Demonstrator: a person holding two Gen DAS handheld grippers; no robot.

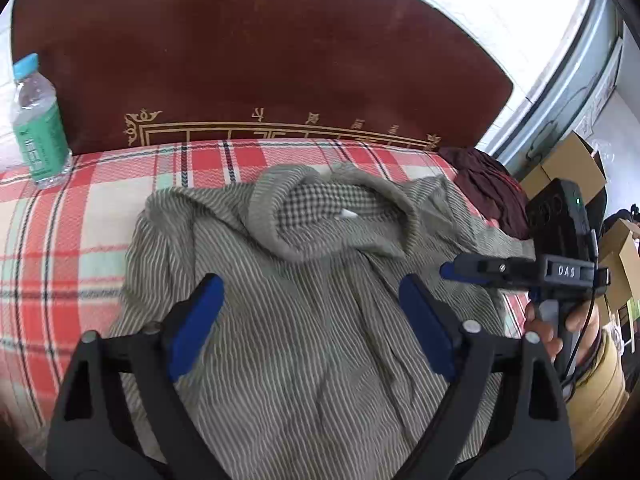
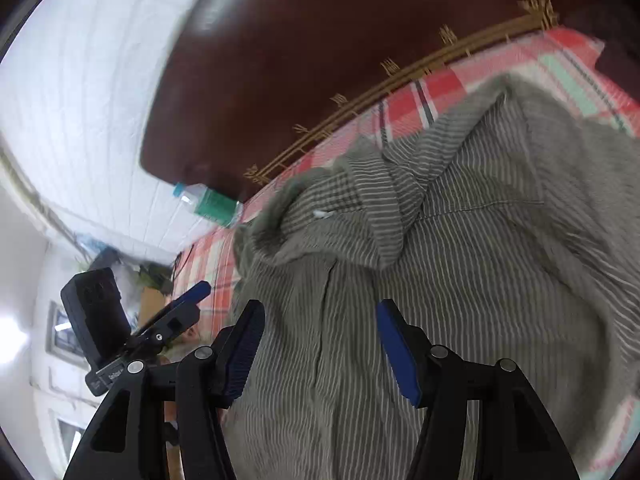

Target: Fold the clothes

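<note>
The striped shirt [image 1: 304, 320] lies spread, collar toward the headboard [image 1: 260, 60], on the plaid blanket [image 1: 60, 248] of the bed. It covers the middle of the blanket and reaches toward its right edge, where a dark red garment [image 1: 492, 188] sits bunched near the far right corner. A water bottle [image 1: 36, 120] stands at the far left corner, well apart from the shirt.

Left gripper [image 1: 312, 320]: jaws spread wide above the shirt body, nothing between the pads. Right gripper [image 2: 320, 348]: jaws parted, hovering over the front placket, likewise empty. Both claws are released.

Handling judgement: the fabric appears thin, woven and limp. It is light and will drape and wrinkle rather than hold shape; it should not slip from rubber pads. The collar [image 1: 328, 216] is stiffer and already rumpled.

Recommended hold points: a shoulder seam or a side hem, pinching a single layer at the edge. Avoid pinching mid-panel, which would likely gather both layers and drag the garment across the blanket.
</note>
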